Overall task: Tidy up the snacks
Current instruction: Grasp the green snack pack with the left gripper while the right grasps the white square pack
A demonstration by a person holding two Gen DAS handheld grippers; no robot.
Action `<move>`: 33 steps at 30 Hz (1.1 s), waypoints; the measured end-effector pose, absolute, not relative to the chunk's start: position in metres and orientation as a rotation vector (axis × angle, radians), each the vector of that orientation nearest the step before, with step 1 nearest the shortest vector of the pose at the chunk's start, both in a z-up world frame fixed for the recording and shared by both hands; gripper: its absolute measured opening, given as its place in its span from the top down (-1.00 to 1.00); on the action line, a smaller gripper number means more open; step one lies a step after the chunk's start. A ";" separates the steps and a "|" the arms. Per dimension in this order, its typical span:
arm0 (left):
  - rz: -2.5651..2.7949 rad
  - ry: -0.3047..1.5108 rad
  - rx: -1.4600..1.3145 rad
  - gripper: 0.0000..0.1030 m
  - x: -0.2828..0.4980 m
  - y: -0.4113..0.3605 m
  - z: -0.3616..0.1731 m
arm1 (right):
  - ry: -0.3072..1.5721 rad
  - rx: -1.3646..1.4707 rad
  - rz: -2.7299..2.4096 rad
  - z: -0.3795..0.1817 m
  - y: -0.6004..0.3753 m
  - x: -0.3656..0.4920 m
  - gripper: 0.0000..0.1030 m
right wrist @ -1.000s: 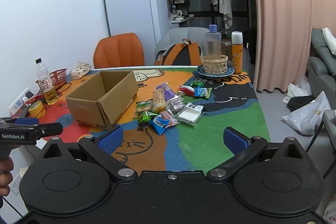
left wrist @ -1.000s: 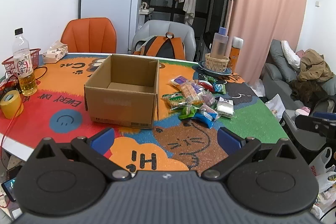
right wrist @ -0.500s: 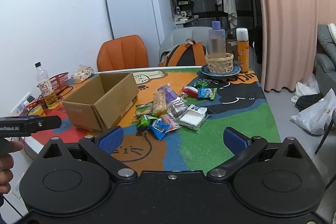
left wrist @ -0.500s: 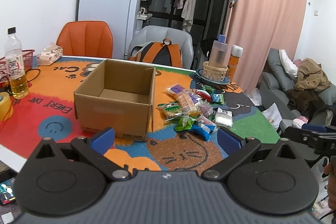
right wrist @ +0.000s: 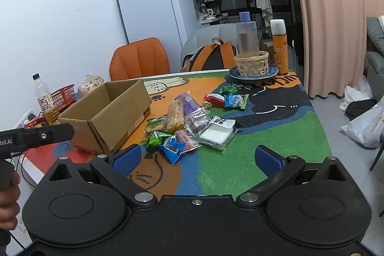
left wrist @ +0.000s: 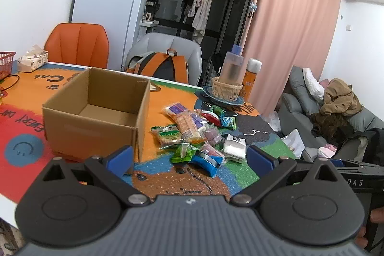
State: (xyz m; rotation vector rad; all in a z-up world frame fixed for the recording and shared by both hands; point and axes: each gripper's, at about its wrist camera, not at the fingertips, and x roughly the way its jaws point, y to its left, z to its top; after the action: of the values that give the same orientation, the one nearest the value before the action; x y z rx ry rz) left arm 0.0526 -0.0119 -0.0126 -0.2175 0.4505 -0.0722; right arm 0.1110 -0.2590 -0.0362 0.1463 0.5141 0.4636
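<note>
An open, empty cardboard box (left wrist: 96,109) (right wrist: 108,112) stands on the colourful cat-print table mat (left wrist: 168,181) (right wrist: 240,160). To its right lies a pile of several wrapped snacks (left wrist: 196,133) (right wrist: 189,126), among them a blue packet (left wrist: 206,161) (right wrist: 173,150), a white packet (left wrist: 234,146) (right wrist: 217,132) and a long orange biscuit pack (left wrist: 187,124) (right wrist: 175,114). My left gripper (left wrist: 189,157) is open and empty, just short of the pile and above the table's near edge. My right gripper (right wrist: 196,157) is open and empty, near the pile's front.
A blue plate (right wrist: 253,73) with a wicker basket, a clear bottle and an orange can (right wrist: 279,47) stands at the far right. A tea bottle (right wrist: 46,100), red basket (right wrist: 63,96) and tissue pack (left wrist: 32,60) sit left. Chairs and a backpack (left wrist: 165,66) stand behind.
Both grippers have moved forward toward the table; the box and snack pile look larger and closer. Both stay open and empty.
</note>
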 end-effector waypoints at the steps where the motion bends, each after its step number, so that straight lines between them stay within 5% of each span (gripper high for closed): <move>1: -0.077 0.455 -0.217 -0.92 0.056 -0.014 -0.014 | 0.518 0.155 0.467 -0.038 -0.260 0.115 -0.98; 9: -0.084 0.509 -0.227 -0.51 0.089 -0.030 -0.029 | 0.572 0.189 0.489 -0.055 -0.264 0.145 -0.68; 33: 0.053 0.603 -0.296 0.15 0.177 -0.035 -0.064 | 0.690 0.160 0.427 -0.089 -0.229 0.248 -0.60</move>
State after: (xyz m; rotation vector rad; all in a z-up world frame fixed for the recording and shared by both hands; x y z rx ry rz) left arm 0.1766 -0.0351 -0.0642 -0.2963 0.6027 0.0528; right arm 0.2481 -0.2291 -0.0887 0.1597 0.6903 0.4267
